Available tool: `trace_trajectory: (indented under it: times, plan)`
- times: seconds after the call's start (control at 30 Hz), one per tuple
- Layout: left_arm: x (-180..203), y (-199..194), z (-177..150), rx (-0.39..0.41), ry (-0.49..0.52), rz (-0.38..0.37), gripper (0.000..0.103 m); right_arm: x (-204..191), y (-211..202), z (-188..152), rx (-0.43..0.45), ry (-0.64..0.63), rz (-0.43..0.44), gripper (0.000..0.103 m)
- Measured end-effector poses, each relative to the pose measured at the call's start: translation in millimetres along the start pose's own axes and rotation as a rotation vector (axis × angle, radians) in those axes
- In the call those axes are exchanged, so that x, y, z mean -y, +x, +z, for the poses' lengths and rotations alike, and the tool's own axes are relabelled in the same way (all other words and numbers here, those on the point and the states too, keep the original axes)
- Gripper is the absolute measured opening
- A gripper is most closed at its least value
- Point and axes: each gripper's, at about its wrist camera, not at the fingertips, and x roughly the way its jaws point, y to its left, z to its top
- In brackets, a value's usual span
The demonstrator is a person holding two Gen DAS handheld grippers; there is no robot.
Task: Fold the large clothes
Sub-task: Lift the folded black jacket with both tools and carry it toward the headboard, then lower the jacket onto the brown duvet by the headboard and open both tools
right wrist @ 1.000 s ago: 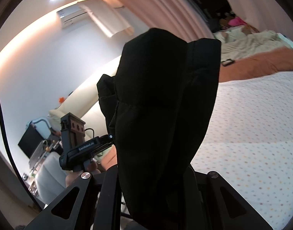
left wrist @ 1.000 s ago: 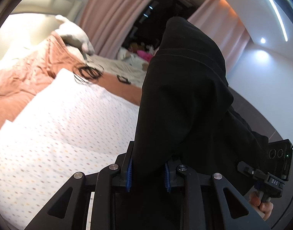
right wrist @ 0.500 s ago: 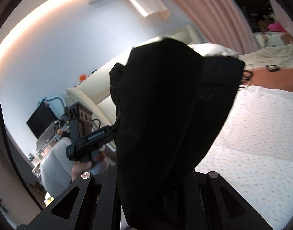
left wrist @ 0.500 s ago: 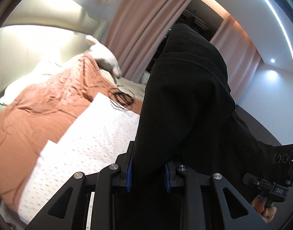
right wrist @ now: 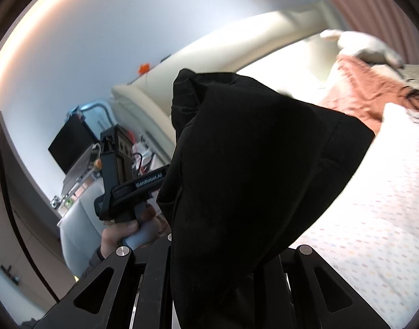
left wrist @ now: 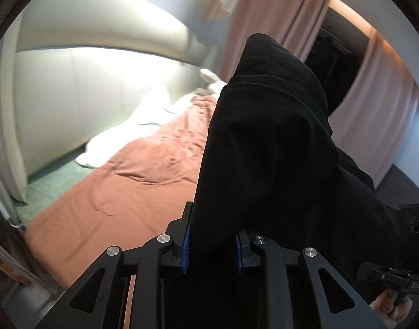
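A large black garment hangs in the air between both grippers, above the bed. My left gripper is shut on one bunched edge of it, the blue pads pressing the cloth from both sides. In the right wrist view the same black garment drapes over my right gripper, which is shut on another part of it; its pads are hidden under the cloth. The left gripper's body and the hand holding it show at the left of the right wrist view. The right gripper's body sits at the right edge of the left wrist view.
Below lies a bed with a rust-orange cover, a white dotted sheet, white pillows and a padded cream headboard. Pink curtains hang behind. A bedside stand with a dark screen is at the left.
Both grippers have swung sideways with the garment still held; the views have turned from the dotted sheet and curtains toward the headboard and orange cover.
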Motion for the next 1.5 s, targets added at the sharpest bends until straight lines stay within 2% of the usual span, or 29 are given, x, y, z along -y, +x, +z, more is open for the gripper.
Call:
trace_trajectory:
  times: [0.27,0.47,0.6,0.77,0.93,1.07,1.17,1.27,1.37,1.47,1.5]
  plan:
    - [-68.2,-17.4,16.8,-0.021,-0.035,0.198,0.024,-15.5,96.2,-7.8,-0.080,0.001,0.125,0.017]
    - [-88.5,-29.4,36.3,-0.043,-0.028,0.319,0.024,-22.2,138.4,-19.8,-0.104,0.048,0.214,0.017]
    - [-99.5,-19.3,43.0,-0.063,-0.029,0.373,0.024,-12.2,157.6,-29.5,-0.116,0.112,0.256,0.017]
    - [-119.6,19.8,38.8,-0.140,-0.047,0.459,0.024,26.5,189.8,-53.5,-0.175,0.248,0.259,0.017]
    - [-140.4,66.7,33.0,-0.197,-0.073,0.483,0.024,74.6,202.7,-69.7,-0.197,0.315,0.249,0.016]
    - [-144.4,101.3,41.6,-0.212,-0.067,0.480,0.023,113.3,207.4,-66.4,-0.186,0.353,0.241,0.016]
    - [-139.6,123.8,48.1,-0.227,-0.052,0.486,0.023,127.8,211.2,-58.2,-0.176,0.361,0.228,0.016]
    - [-136.1,148.2,50.2,-0.259,-0.021,0.513,0.024,148.5,226.3,-51.5,-0.170,0.378,0.214,0.016]
    - [-143.3,178.4,43.0,-0.338,0.045,0.551,0.030,181.1,239.0,-51.4,-0.174,0.387,0.185,0.016]
    - [-139.6,172.0,31.8,-0.313,0.055,0.586,0.038,219.3,260.9,-57.0,-0.217,0.396,0.136,0.018]
    - [-138.3,167.1,24.0,-0.304,0.062,0.587,0.047,234.7,270.2,-62.9,-0.239,0.423,0.113,0.018]
